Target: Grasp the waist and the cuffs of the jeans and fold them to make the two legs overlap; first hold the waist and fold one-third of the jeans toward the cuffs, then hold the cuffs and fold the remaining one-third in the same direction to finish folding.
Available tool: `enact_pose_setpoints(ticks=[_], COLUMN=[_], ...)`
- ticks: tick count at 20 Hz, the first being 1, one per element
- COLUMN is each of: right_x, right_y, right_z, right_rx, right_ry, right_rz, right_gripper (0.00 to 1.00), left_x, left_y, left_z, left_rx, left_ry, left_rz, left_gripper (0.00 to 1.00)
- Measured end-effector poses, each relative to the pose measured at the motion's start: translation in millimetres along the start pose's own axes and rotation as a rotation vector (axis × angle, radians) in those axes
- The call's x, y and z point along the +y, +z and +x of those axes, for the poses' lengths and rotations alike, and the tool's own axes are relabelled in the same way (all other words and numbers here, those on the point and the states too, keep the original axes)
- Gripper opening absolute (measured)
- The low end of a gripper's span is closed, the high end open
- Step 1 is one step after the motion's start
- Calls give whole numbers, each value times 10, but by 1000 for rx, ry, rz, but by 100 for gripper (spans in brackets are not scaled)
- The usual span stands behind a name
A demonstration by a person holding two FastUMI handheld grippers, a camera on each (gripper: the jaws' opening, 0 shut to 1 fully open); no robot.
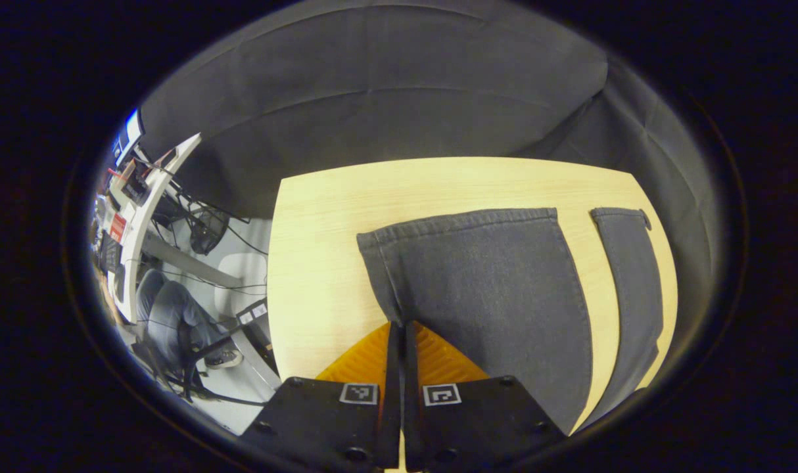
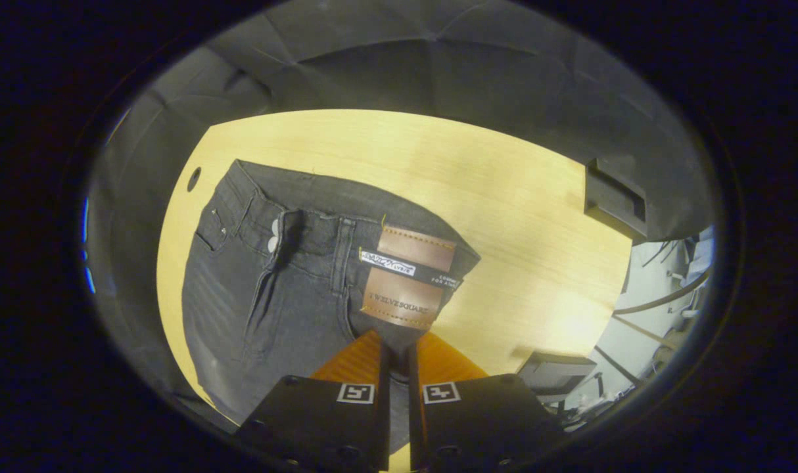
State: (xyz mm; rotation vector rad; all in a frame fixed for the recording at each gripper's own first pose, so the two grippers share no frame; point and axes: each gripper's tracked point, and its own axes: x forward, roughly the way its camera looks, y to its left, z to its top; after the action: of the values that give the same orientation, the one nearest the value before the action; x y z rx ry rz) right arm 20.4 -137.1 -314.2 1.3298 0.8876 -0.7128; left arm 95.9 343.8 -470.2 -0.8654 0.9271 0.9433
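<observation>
Two tongs (image 1: 399, 326) (image 2: 397, 348) pinch one jeans (image 1: 497, 289); two legs.

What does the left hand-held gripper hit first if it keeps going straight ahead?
The jeans leg: the left hand-held gripper is already closed at its near edge, likely pinching the fabric. Beyond lies the cuff hem, then bare table.

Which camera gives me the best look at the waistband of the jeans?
The right gripper view: the waistband faces the camera with its belt loops and leather patch plain. The left gripper view shows the jeans' leg ends instead, both cuffs lying on the table.
</observation>
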Motion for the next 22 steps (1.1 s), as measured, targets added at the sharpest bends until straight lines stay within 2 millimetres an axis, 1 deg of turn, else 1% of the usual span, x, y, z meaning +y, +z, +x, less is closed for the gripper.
enact_pose_setpoints(ticks=[1,2,3,4,7,9,10,11,12,14,15,16,18,19,21,22], right_x=[10,14,52,76,219,401,479,534,589,735,812,903,1103,1205,1431,1543], right_y=[-3,9,20,29,37,76,107,128,164,223,246,292,389,457,579,648], right_z=[-7,-42,-100,-181,-528,-792,-888,-962,-1008,-1057,-1066,-1062,-1004,-961,-906,-847], right_rx=[4,4,4,10,51,85,93,95,92,109,127,151,193,203,210,209], right_ry=[27,56,88,123,232,299,320,329,329,329,331,331,327,328,338,338], right_rz=[-1,4,13,31,105,166,181,179,169,168,183,218,284,297,328,348], right_gripper=[11,10,6,6,6,6,6,6,6,5,5,6,6,5,5,6], left_x=[-13,-35,-24,-52,-179,-379,-547,-754,-923,-1289,-1475,-1637,-2007,-2216,-2514,-2704], left_y=[-5,-4,11,53,224,379,470,563,647,797,882,949,989,993,1005,1041], left_z=[-17,-28,-70,-131,-429,-657,-781,-884,-987,-1042,-982,-973,-923,-839,-723,-694], left_rx=[3,15,24,21,40,53,54,57,61,82,92,103,126,141,154,142], left_ry=[-19,-42,-62,-85,-159,-198,-233,-265,-284,-315,-319,-319,-319,-312,-311,-322], left_rz=[-3,-1,-1,-9,-45,-68,-81,-93,-104,-124,-130,-131,-123,-109,-84,-80], left_gripper=[8,8,8,8,8,8,8,8,8,8,8,8,8,8,8,8])
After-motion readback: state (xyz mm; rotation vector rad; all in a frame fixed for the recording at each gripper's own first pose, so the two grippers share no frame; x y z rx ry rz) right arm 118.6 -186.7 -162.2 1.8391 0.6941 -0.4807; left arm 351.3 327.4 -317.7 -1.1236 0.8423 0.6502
